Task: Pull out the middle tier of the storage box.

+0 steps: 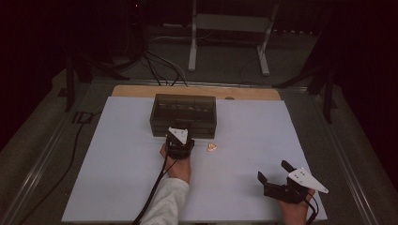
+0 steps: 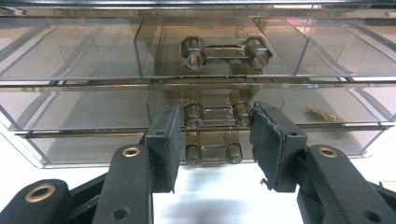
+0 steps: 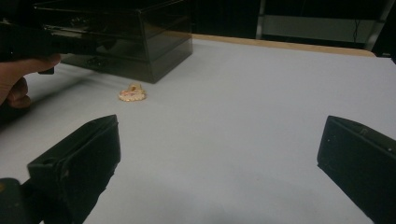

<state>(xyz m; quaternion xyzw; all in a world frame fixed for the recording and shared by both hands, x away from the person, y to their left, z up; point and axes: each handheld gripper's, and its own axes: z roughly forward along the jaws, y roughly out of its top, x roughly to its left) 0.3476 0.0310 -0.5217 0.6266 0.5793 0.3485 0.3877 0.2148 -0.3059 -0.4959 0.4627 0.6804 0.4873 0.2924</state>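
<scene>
The left gripper clamps the middle handle of the smoky drawer box.

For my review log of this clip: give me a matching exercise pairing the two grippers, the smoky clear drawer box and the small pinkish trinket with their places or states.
Things:
1. left gripper
2. right gripper
3. smoky clear plastic drawer box
4. small pinkish-gold trinket

States or places:
A. lying loose on the white sheet, just right of the box front
B. jaws wide apart over bare sheet
C. jaws on either side of a drawer handle
D. standing at the far middle of the white sheet

Pairs: 1-C, 2-B, 3-D, 4-A
</scene>
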